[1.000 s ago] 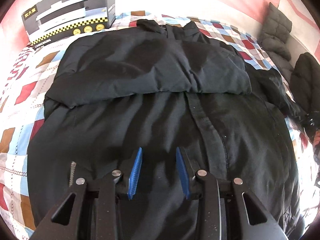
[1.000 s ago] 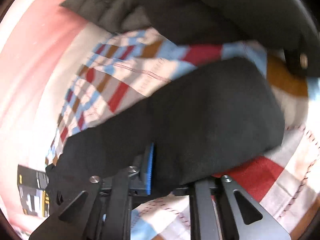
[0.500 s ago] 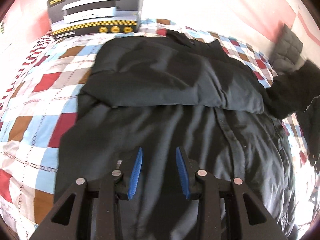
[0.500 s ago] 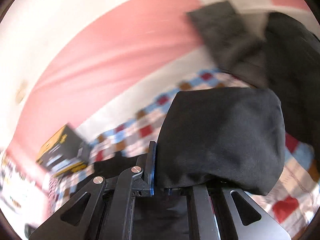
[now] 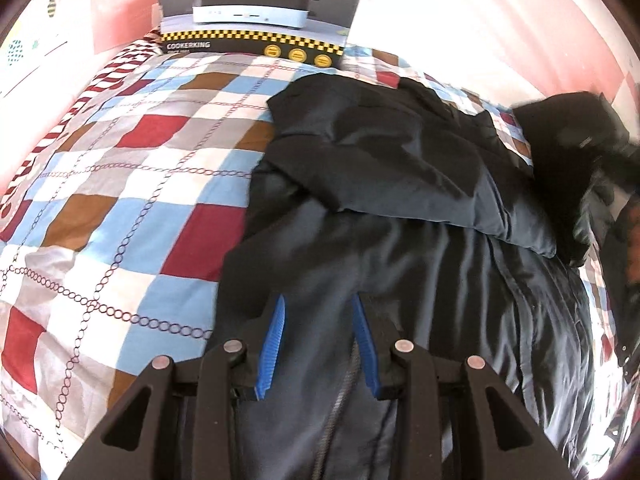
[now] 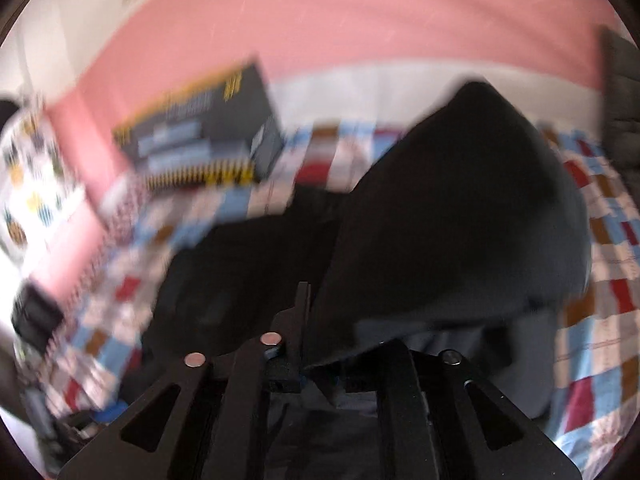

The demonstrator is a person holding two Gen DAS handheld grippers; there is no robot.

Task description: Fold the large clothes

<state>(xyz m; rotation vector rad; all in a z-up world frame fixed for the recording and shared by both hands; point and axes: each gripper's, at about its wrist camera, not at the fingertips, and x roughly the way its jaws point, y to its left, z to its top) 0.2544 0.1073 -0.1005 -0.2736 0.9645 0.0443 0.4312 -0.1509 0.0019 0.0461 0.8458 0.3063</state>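
Note:
A large black jacket [image 5: 400,208] lies front up on the checkered bedspread [image 5: 140,200], with one sleeve [image 5: 400,160] folded across its chest. My left gripper [image 5: 318,300] hovers open over the jacket's lower left part, with nothing between its blue pads [image 5: 272,340]. The other sleeve [image 6: 460,208] is lifted off the bed and hangs over my right gripper [image 6: 344,320]. Its jaws are opening, and the sleeve cloth is still between them. That sleeve hides the right finger. The raised sleeve [image 5: 568,152] also shows, blurred, at the right of the left wrist view.
A dark appliance box [image 5: 260,8] stands at the head of the bed against the pink wall [image 6: 360,20]. A grey quilted garment [image 6: 624,92] leans at the far right. To the left of the jacket the bedspread is bare.
My right gripper has swung up and across with the sleeve, from the bed's right side toward the jacket's body, rolling as it went. My left gripper has slid toward the jacket's left edge.

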